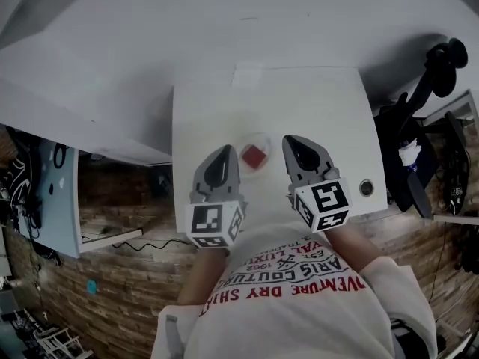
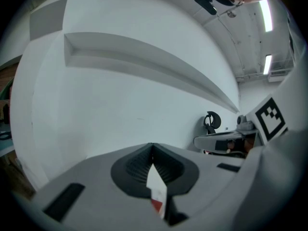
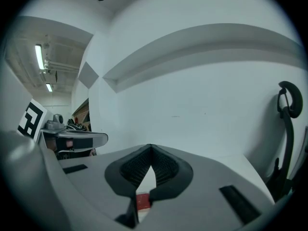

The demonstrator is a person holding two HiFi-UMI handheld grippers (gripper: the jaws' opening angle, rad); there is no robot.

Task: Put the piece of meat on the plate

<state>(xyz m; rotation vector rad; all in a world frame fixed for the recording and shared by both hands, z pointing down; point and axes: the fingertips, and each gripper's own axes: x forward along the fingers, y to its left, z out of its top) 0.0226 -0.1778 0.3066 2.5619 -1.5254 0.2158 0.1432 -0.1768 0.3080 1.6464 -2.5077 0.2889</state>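
A red piece of meat point(image 1: 254, 157) lies on a small round clear plate point(image 1: 264, 140) near the front of the white table point(image 1: 307, 103). My left gripper point(image 1: 223, 152) hangs above the table just left of the plate, my right gripper point(image 1: 296, 141) just right of it. Both are lifted off the tabletop, shut and holding nothing. In the left gripper view the left gripper point(image 2: 152, 147) has its dark pads meeting at the tip, and a sliver of the meat point(image 2: 157, 205) shows through the slot behind them. In the right gripper view the right gripper point(image 3: 150, 148) looks the same, with the meat point(image 3: 142, 200) below.
A small dark round fitting point(image 1: 366, 188) sits by the table's front right corner. A black office chair point(image 1: 438, 69) stands to the right of the table. A white wall runs behind, and a pale blue panel point(image 1: 52, 193) stands at the left over a brick-pattern floor.
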